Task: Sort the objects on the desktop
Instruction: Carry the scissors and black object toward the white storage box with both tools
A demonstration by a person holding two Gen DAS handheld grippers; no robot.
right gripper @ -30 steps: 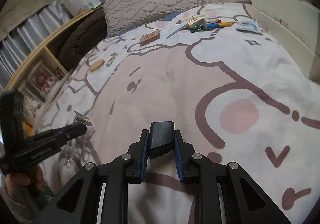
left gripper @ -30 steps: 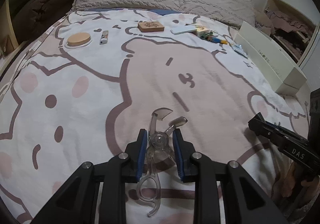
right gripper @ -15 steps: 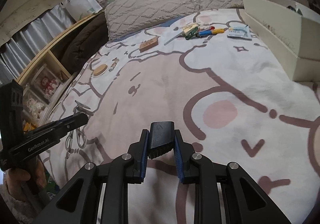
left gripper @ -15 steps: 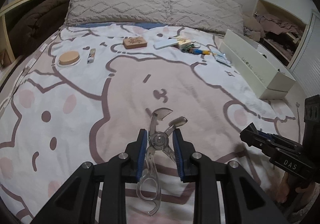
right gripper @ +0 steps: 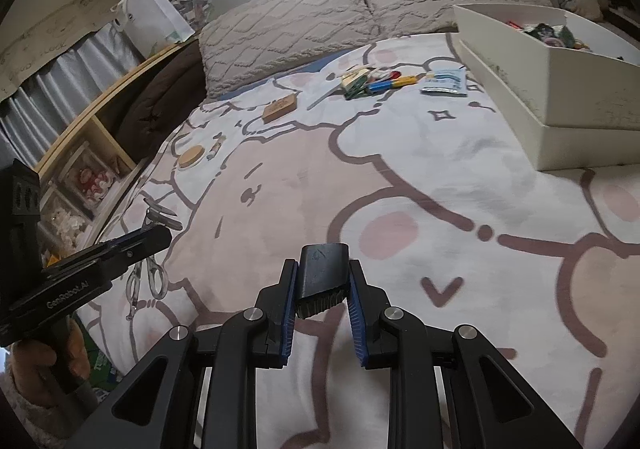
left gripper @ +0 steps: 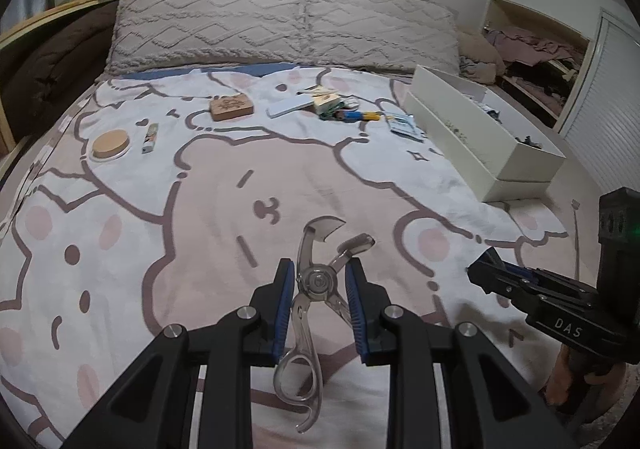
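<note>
While clear scissors sit clamped between left jaws, pivot at pads

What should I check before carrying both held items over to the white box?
1. Left claw grip on the clear plastic tool: ok, pads press on its pivot.
2. Right claw grip on the black block: ok, clamped on both sides.
3. Tool clear of the blanket: ok, the right wrist view shows it hanging above the bedding.
4. White box open: ok, no lid, items already inside.
5. Free room in the box: cannot tell, its interior is mostly hidden.
6. Path to the box: ok, bare blanket; the loose pile lies further back.
</note>
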